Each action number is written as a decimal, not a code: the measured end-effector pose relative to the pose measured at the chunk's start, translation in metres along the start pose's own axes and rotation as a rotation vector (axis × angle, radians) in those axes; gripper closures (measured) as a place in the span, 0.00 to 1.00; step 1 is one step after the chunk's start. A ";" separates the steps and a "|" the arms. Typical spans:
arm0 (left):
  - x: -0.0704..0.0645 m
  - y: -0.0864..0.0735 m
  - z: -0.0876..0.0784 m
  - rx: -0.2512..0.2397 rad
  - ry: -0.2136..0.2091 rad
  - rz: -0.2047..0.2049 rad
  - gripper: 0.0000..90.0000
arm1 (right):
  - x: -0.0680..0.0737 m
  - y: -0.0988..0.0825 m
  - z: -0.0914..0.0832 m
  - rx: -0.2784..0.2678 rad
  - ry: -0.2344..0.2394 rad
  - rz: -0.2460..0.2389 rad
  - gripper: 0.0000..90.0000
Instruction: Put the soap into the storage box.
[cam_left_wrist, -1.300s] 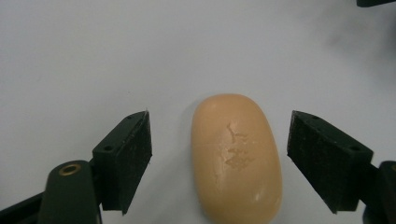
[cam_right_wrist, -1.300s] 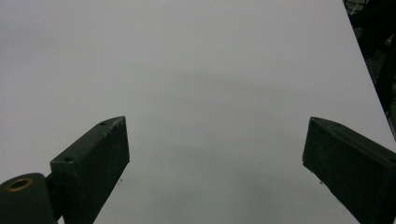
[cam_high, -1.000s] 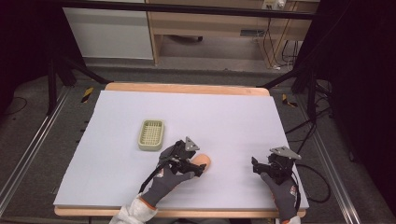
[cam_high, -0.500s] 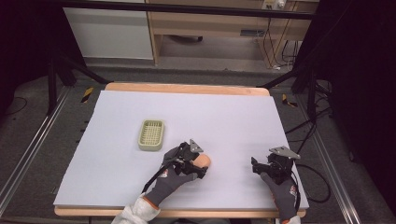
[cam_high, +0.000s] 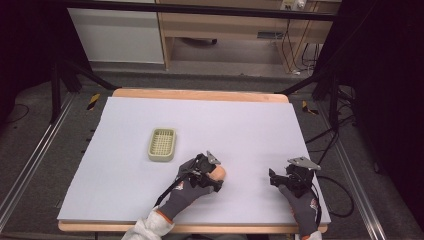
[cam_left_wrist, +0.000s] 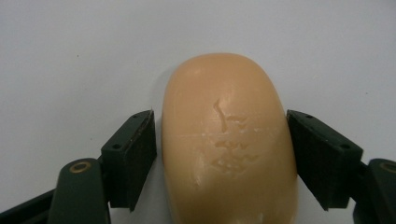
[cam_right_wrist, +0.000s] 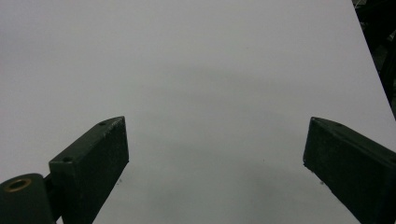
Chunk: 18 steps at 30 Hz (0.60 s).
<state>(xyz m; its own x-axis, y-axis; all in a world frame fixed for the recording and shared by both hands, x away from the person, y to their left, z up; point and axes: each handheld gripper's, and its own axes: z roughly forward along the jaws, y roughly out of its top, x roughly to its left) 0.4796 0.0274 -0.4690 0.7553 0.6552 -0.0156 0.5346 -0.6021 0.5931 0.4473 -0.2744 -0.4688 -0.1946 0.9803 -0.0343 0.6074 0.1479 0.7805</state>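
since the earlier frames we note little movement: the left gripper (cam_high: 216, 172) has stayed over the soap (cam_left_wrist: 229, 140) and eased slightly around it, the right gripper (cam_high: 280, 179) has not shifted. in the left gripper view the bar lies on the white table cover (cam_high: 250, 125) between the two fingers (cam_left_wrist: 133, 156), one pad at each flank, a thin gap on the left side; we cannot tell whether they already pinch it. the right gripper's fingers (cam_right_wrist: 91, 161) are spread wide over bare cover. the soap dish (cam_high: 162, 144) sits well beyond the left fingertips, with nothing in it that we can see. our judgement: reach done, grasp about to close; lift, carry and placing in the dish remain.
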 end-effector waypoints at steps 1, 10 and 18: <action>0.000 0.000 0.000 0.001 0.002 -0.004 0.29 | 0.000 0.000 0.000 0.000 -0.001 0.000 0.08; -0.002 0.003 0.000 0.029 0.025 0.004 0.34 | 0.000 0.000 0.000 0.004 -0.005 0.006 0.08; -0.001 0.003 -0.001 0.027 0.019 0.015 0.35 | 0.000 0.000 0.001 0.005 -0.005 0.000 0.08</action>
<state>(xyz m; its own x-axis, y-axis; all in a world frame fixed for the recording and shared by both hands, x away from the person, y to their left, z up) 0.4801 0.0255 -0.4668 0.7564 0.6541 0.0086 0.5330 -0.6239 0.5715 0.4478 -0.2739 -0.4693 -0.1906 0.9810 -0.0371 0.6112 0.1482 0.7775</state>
